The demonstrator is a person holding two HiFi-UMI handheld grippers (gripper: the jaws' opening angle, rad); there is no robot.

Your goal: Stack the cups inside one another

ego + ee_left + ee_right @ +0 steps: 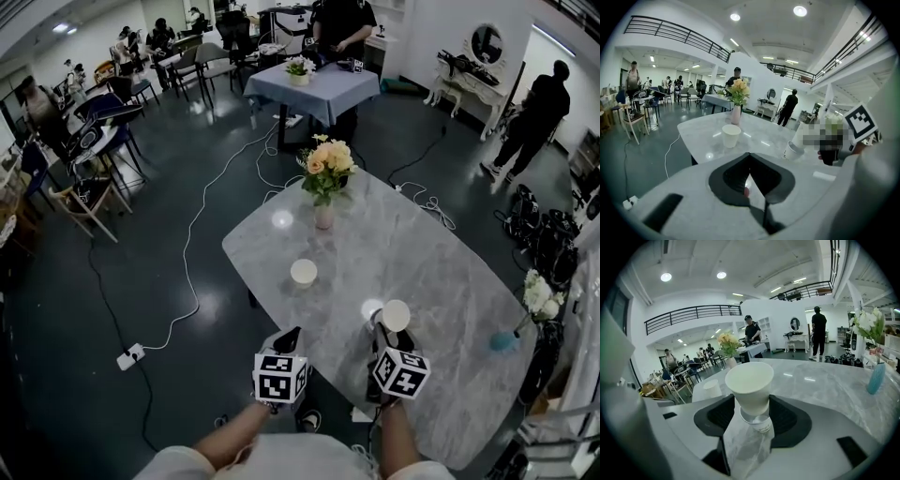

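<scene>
One white paper cup (303, 272) stands upright near the left middle of the marble table (431, 244); the same cup (731, 135) shows in the left gripper view and the cup (712, 389) in the right gripper view. My right gripper (389, 330) (750, 401) is shut on a second white cup (750, 385) (396, 315), mouth forward. Just below it a third cup (758, 421) (792, 150) (372, 309) leans on the table, its rim touching the held cup's base. My left gripper (286, 339) (749, 157) hangs over the near table edge, shut on nothing.
A vase of peach flowers (324, 178) stands at the table's far end. A blue vase with white flowers (506, 339) is at the right edge. Cables (192, 234) run over the floor to the left, and chairs (89, 202) stand further off.
</scene>
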